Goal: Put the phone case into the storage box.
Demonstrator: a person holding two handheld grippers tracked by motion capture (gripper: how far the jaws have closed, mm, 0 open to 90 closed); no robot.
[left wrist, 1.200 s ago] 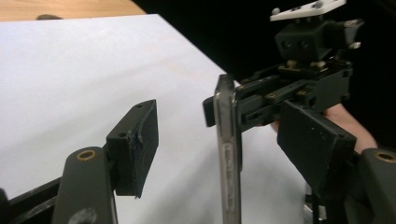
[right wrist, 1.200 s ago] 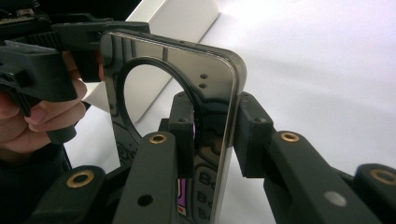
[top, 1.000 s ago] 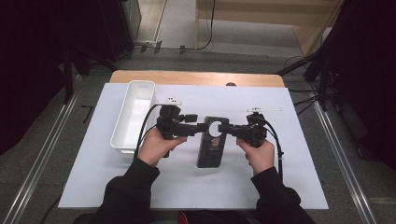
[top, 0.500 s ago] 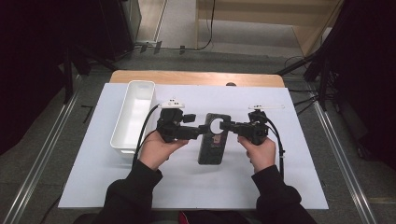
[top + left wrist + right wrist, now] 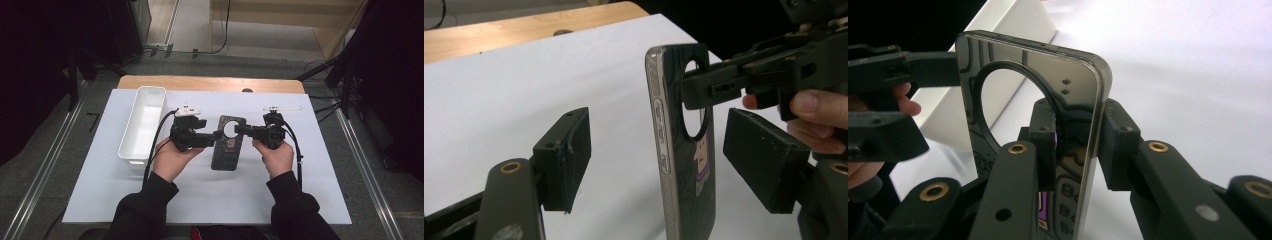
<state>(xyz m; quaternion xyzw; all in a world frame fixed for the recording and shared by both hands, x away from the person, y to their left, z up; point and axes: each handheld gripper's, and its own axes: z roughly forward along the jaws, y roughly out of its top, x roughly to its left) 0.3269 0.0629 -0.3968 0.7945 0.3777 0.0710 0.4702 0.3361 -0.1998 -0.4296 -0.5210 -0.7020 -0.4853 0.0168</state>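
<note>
Item: phone case (image 5: pixel 228 142), dark, with a large round camera cut-out and a printed cartoon figure. Location: centre of the high view, over the white sheet (image 5: pixel 210 195) covering the bench; its lower end seems to rest on or just above the sheet (contact cannot be confirmed).

Right hand-held gripper (image 5: pixel 241 130): jaws closed on the case's upper edge beside the cut-out, pads pressing both faces, seen close in the right gripper view (image 5: pixel 1075 145).

Left hand-held gripper (image 5: pixel 214 137): jaws spread wide, one pad (image 5: pixel 566 157) on each side of the case (image 5: pixel 681 145), neither touching it.

Also present: white tray (image 5: pixel 144 125), left of centre, well apart from the work.

Handling note, a judgement: the step looks like a two-handed take-up. The left jaws would do best to close squarely on the flat faces, below the cut-out, while the right grip holds the case upright so it cannot twist.
</note>
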